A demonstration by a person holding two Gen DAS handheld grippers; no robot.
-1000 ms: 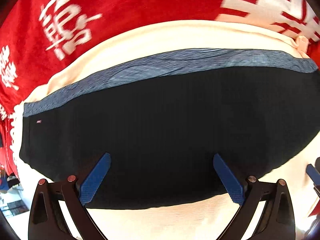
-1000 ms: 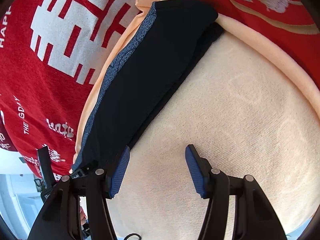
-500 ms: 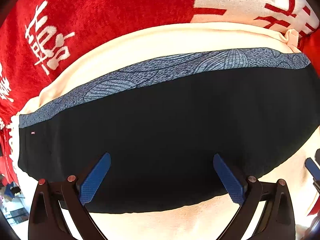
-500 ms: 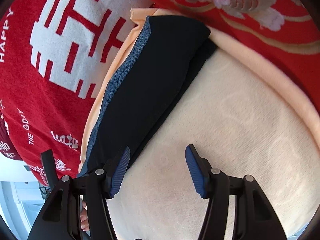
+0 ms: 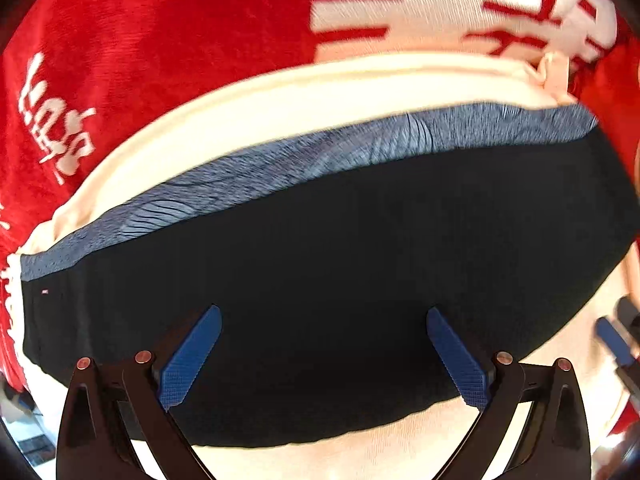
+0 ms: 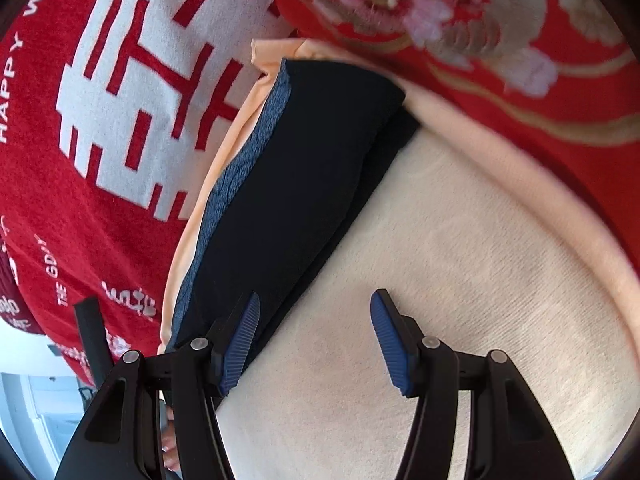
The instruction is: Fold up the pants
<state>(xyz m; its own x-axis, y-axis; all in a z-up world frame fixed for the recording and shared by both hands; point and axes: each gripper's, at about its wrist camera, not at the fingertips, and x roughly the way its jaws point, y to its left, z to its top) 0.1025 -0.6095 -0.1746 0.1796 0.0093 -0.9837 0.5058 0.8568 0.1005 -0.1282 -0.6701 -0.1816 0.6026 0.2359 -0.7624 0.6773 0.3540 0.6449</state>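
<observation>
Black pants (image 5: pixel 340 264) with a blue-grey patterned waistband (image 5: pixel 304 164) lie folded flat on a cream towel (image 5: pixel 280 108). My left gripper (image 5: pixel 324 354) is open and empty, its blue pads above the pants' near edge. In the right wrist view the folded pants (image 6: pixel 296 184) run as a long strip from lower left to upper middle. My right gripper (image 6: pixel 316 340) is open and empty over the cream towel (image 6: pixel 460 260), its left pad at the pants' near edge. The right gripper's blue pad (image 5: pixel 612 338) shows at the right edge of the left wrist view.
A red blanket with white characters (image 5: pixel 160 40) lies under the towel and shows in the right wrist view (image 6: pixel 100 120). A red floral cloth (image 6: pixel 480 32) lies beyond the towel. The bed's edge and a pale floor (image 6: pixel 32 392) are at the lower left.
Both grippers have pulled back slightly from the pants, staying open. The pants have not moved.
</observation>
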